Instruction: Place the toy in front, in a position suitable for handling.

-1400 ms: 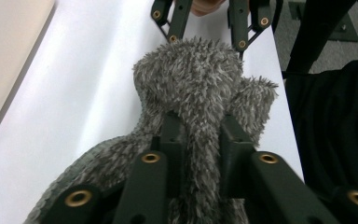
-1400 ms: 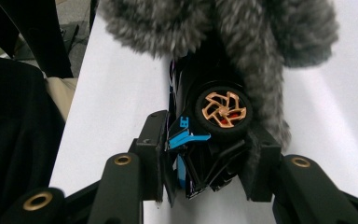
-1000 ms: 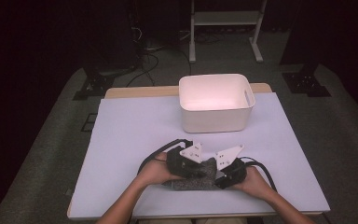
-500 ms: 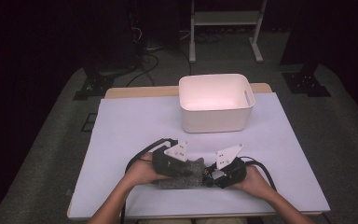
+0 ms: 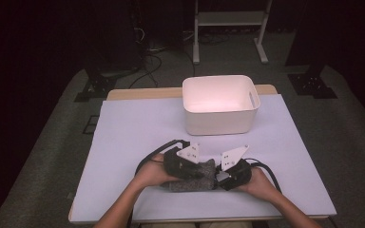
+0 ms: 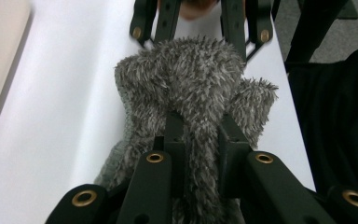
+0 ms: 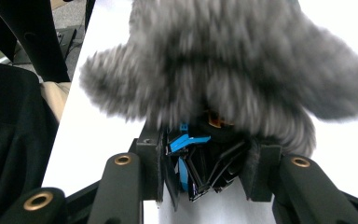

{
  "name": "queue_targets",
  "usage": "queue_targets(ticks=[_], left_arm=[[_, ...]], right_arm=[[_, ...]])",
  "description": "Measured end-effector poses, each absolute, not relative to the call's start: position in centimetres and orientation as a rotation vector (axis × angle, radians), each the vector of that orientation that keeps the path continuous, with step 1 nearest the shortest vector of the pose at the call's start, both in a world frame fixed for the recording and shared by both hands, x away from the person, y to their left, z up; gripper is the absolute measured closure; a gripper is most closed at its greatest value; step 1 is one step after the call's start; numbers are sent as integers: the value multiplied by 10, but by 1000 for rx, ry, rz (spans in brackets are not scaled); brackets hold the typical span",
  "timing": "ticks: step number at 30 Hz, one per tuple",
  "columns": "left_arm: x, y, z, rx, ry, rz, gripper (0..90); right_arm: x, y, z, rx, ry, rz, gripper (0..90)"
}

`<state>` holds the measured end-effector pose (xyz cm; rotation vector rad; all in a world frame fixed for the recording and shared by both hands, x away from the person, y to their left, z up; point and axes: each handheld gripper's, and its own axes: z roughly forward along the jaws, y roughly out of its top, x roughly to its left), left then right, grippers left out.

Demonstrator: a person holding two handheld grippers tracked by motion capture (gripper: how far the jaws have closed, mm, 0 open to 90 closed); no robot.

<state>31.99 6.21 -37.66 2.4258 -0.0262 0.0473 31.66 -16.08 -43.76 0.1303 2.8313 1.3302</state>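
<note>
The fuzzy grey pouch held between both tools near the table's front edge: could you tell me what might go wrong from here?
1. The left tool pinches only a fold of the fuzzy grey pouch; the soft pile may slip out.
2. The right tool grips a cluster of black clips at the pouch's mouth; some could spill.
3. The work sits close to the table's front edge, so dropped pieces could fall off rather than reach the white bin.

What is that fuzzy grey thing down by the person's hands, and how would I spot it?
Start at the white tub at the far side of the pale table cover, then come toward the near edge where both hands meet. Between the left tool and right tool lies a grey furry cloth item. It is the one soft, shaggy thing there; everything around it is hard and smooth.
</note>
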Motion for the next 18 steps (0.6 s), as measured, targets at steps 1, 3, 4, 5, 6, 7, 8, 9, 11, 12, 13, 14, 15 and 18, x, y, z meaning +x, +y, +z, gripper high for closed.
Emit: queue_targets(ticks=[1, 3, 4, 5, 6, 7, 8, 9, 11, 12, 13, 14, 15, 18], left_arm=[[319, 70, -377, 2424, -3, 48, 780], [319, 83, -377, 2419, 22, 53, 779], [319, 89, -377, 2415, 40, 57, 779], [319, 93, -377, 2412, 50, 59, 779], [319, 99, -377, 2409, 65, 63, 779], [319, 104, -377, 2407, 77, 68, 778], [319, 111, -377, 2409, 94, 74, 777], [319, 116, -376, 2412, 103, 80, 777], [319, 124, -376, 2415, 125, 96, 777], [320, 128, -376, 2419, 138, 98, 777], [320, 131, -377, 2424, 148, 104, 777], [320, 134, -378, 2424, 159, 105, 776], [321, 137, -379, 2421, 171, 101, 776], [323, 140, -380, 2414, 180, 91, 777]], right_arm=[[317, -161, -437, 129, 2832, 1326, 573], [317, -161, -437, 124, 2831, 1319, 573], [317, -162, -437, 124, 2832, 1317, 573], [317, -162, -437, 125, 2834, 1314, 572], [317, -162, -436, 127, 2836, 1312, 573], [317, -163, -436, 128, 2838, 1309, 573], [317, -163, -436, 130, 2840, 1308, 573], [317, -164, -436, 128, 2840, 1304, 573], [318, -166, -435, 131, 2842, 1296, 573], [318, -167, -435, 127, 2844, 1288, 572], [319, -167, -434, 126, 2844, 1283, 573], [319, -168, -434, 127, 2844, 1278, 573], [320, -170, -433, 128, 2846, 1272, 572], [321, -173, -433, 140, 2848, 1261, 573]])
